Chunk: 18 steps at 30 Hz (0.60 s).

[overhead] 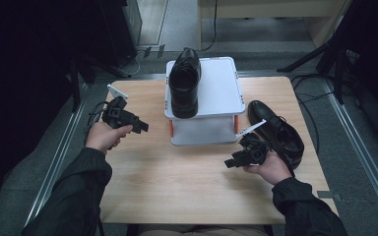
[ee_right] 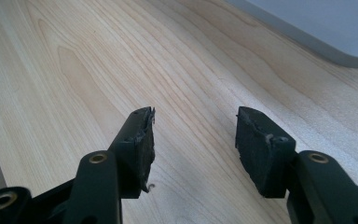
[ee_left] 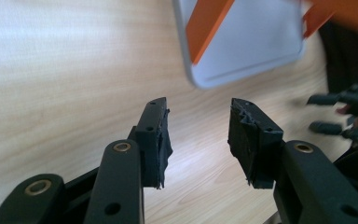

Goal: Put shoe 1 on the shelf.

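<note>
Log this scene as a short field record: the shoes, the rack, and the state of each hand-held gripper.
surface: wooden table
rack: white two-tier shoe rack with orange posts, at the table's far middle
shoe on rack: black dress shoe on the top tier, left side
shoe on table: second black dress shoe lying right of the rack
left hand-held gripper: jaws open, nothing between them, over bare table
right hand-held gripper: jaws open, nothing between them, beside the second shoe
</note>
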{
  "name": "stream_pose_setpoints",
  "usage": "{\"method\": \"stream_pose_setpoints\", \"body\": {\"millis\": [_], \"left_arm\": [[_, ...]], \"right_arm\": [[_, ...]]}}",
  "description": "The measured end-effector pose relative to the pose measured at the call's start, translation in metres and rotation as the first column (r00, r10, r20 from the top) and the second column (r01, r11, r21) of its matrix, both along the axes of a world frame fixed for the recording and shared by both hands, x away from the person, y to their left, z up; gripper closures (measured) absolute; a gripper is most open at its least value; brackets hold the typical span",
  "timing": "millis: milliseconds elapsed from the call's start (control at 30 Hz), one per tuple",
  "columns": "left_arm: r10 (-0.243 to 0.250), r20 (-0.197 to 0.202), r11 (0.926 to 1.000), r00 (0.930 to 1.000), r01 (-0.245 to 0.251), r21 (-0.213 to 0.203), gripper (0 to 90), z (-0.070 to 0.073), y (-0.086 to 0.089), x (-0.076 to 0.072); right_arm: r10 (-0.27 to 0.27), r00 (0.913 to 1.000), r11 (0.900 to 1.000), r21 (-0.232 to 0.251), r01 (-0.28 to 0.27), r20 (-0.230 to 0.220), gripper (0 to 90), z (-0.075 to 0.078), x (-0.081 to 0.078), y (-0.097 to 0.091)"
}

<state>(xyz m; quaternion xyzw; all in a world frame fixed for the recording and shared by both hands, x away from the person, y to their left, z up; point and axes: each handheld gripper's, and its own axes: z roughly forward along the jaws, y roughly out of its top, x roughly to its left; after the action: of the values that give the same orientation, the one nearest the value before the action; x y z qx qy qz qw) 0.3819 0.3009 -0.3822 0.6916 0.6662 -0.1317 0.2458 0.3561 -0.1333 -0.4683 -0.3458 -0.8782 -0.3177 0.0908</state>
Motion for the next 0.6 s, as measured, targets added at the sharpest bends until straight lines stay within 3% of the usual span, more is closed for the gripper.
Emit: {"method": "stream_pose_setpoints", "body": {"millis": [67, 300, 400, 600], "left_arm": [[-0.005, 0.022, 1.0, 0.9997, 0.005, 0.008, 57.1, -0.005, -0.001, -0.008], [-0.034, 0.042, 0.9994, 0.9985, 0.035, -0.006, 56.4, -0.024, -0.007, -0.033], [-0.044, 0.047, 0.999, 0.9979, 0.044, 0.005, 55.6, -0.03, -0.009, -0.04], [-0.056, 0.066, 0.9982, 0.9963, 0.057, -0.018, 54.9, -0.042, -0.01, -0.051]], "right_arm": [[0.0, 1.0, 1.0, -0.002, 0.0, 0.0, 47.5, 0.0, 0.0, 0.0], [-0.009, 0.9999, 0.9999, -0.004, 0.009, -0.004, 47.4, -0.001, 0.001, -0.001], [-0.013, 0.9999, 0.9999, -0.003, 0.013, -0.001, 47.4, -0.001, 0.002, -0.002], [-0.017, 0.9998, 0.9998, -0.003, 0.017, -0.006, 47.5, -0.002, 0.002, -0.003]]}}
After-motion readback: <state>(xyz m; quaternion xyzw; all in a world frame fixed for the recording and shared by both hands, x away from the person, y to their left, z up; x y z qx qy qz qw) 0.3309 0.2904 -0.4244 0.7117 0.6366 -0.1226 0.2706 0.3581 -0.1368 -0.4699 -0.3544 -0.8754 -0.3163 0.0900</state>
